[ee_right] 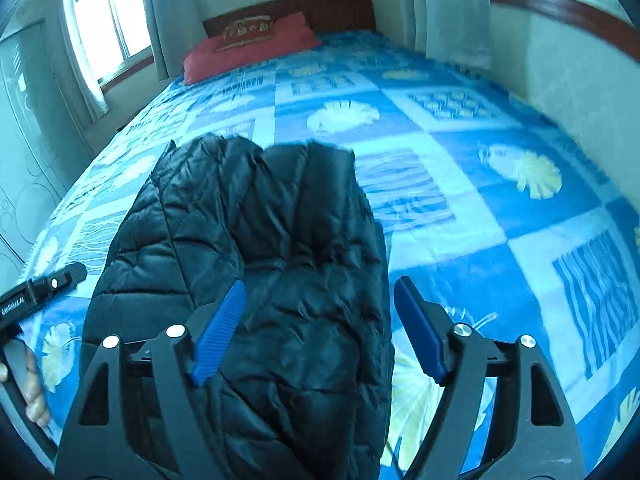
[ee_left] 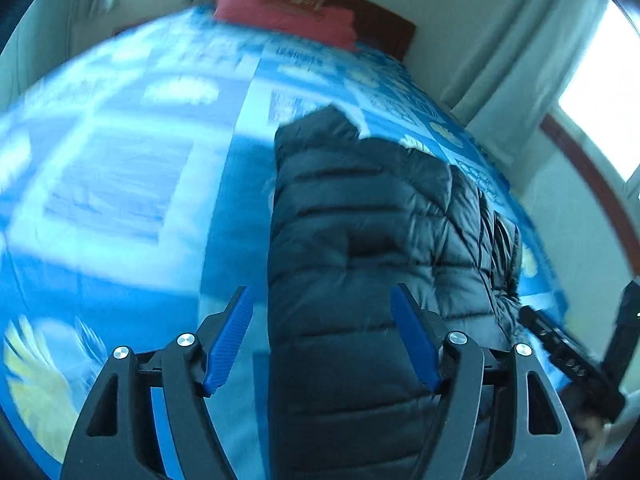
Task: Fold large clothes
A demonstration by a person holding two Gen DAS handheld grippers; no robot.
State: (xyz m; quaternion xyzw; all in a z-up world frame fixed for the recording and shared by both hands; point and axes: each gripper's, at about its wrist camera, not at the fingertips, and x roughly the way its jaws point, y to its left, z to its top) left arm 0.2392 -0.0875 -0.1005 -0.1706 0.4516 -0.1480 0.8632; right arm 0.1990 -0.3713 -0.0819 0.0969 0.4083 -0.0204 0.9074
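Now: quilted puffy black jacket (ee_right: 256,248) (glossy) on bedspread (ee_right: 460,200); both grippers spread.

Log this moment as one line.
left tool: open, empty | right tool: open, empty | black puffer jacket: folded lengthwise on blue bedspread

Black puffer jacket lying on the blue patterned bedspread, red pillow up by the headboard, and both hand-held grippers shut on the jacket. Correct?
Not quite. Both hand-held grippers, left and right, are open, each wrist view shows, gripping nothing. The jacket, bedspread and pillow are as stated.
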